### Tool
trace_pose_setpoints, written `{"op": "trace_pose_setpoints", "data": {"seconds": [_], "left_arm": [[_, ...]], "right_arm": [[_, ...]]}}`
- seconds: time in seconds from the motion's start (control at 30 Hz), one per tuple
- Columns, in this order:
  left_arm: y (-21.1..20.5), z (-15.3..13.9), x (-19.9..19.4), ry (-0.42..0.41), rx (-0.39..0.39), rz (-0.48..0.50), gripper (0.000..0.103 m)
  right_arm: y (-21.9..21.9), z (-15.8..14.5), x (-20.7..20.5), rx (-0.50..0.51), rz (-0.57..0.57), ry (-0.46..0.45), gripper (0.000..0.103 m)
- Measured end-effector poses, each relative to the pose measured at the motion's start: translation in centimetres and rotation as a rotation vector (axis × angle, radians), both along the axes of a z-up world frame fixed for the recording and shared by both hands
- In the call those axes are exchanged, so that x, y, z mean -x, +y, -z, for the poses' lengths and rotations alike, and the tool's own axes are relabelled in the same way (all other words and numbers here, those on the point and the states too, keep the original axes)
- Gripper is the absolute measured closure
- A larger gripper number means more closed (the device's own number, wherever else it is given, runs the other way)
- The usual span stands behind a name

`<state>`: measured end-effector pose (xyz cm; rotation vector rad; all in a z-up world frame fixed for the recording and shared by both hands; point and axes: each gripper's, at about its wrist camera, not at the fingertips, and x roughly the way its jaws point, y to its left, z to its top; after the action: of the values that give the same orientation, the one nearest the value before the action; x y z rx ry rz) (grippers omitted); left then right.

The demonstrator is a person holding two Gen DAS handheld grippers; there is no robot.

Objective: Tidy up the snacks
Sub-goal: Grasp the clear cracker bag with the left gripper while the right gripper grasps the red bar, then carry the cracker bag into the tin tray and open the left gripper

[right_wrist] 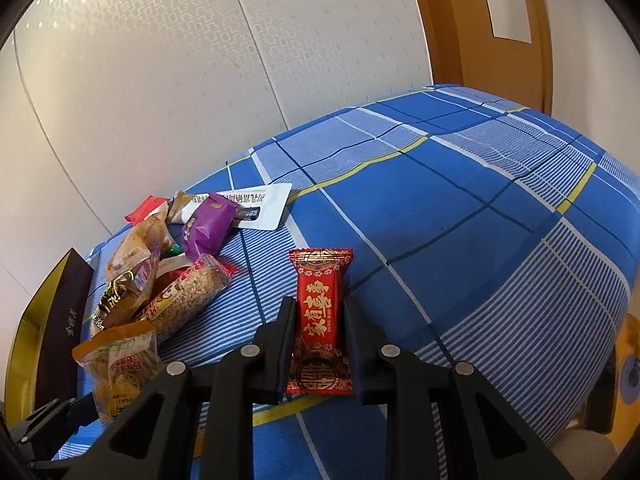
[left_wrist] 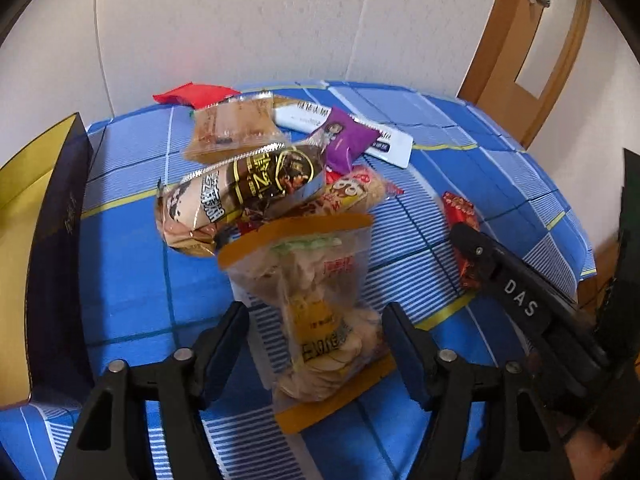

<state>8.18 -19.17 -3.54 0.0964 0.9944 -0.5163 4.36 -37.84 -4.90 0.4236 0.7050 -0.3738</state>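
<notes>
Two grippers: left gripper [left_wrist: 316,336] jaws wide around chip bag [left_wrist: 320,312], right gripper [right_wrist: 320,340] narrowly straddling red candy [right_wrist: 320,320]; slippery wrappers may squirt free.

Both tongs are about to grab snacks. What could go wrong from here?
1. The left tongs stand wide around the chip bag, whose far end leans on the snack pile; lifting may topple the pile.
2. The right tongs flank the slim red candy; it may slip or twist.
3. The arms sit close and could collide.
</notes>
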Motion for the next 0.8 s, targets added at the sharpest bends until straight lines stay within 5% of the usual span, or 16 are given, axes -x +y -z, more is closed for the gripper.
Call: {"op": "trace_pose_setpoints", "data": {"seconds": [0.1, 0.17, 0.8], "left_arm": [[0.5, 0.0, 0.2, -0.013, 0.017, 0.028, 0.05], [1.1, 0.0, 0.4, -0.03, 0.018, 0.04, 0.07], [8.6, -2.5, 4.9, -0.12, 0.155, 0.019, 0.073]], "right_arm": [[0.0, 0.0, 0.0, 0.006, -0.001, 0.0, 0.079], [0.1, 0.0, 0.0, 0.012, -0.002, 0.001, 0.079], [1.7, 0.2, -0.7, 0.072, -0.052, 0.005, 0.078]]}}
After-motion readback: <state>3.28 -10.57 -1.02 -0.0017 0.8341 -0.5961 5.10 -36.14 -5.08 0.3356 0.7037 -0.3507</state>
